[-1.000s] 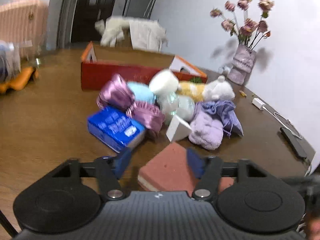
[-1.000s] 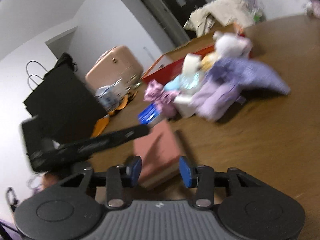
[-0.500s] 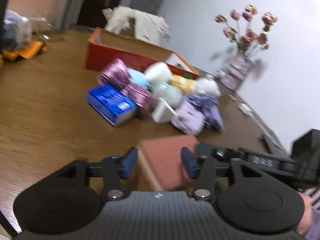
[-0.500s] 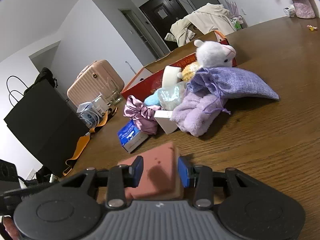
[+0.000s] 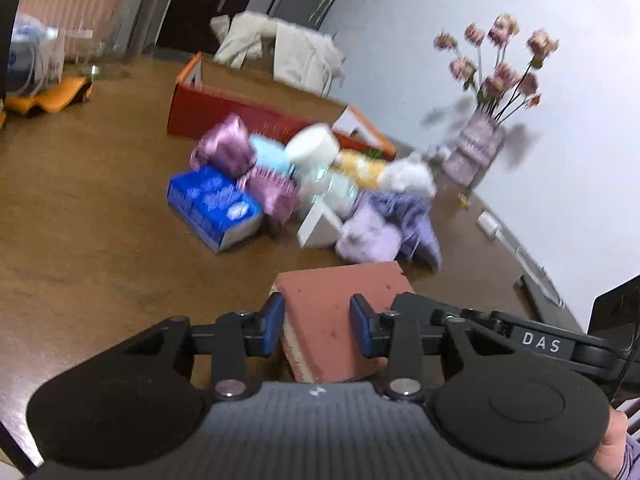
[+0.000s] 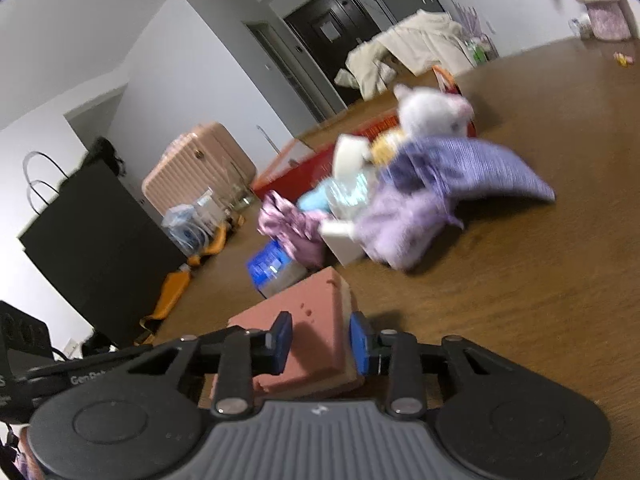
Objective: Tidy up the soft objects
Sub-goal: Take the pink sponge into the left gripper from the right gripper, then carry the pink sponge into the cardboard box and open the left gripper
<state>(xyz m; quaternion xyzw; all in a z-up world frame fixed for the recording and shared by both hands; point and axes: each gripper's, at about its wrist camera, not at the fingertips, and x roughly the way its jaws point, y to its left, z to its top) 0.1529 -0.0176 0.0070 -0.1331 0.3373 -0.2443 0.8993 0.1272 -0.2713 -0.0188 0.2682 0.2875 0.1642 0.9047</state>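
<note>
Sponge (image 5: 340,312) lies flat, long axis toward the pile; both grippers' jaws just closed onto it

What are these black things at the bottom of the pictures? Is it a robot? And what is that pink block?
No robot: a person holds a pair of black tongs in each hand, with a camera on each. One picture looks along the left tongs, the other along the right tongs. Both have just been closing around the same pink sponge, which sits between their blue tips; whether they squeeze it yet, I cannot tell. Behind, on the brown table, lies a pile of soft things: purple cloths, a white plush toy, a blue packet, with a red box beyond.
</note>
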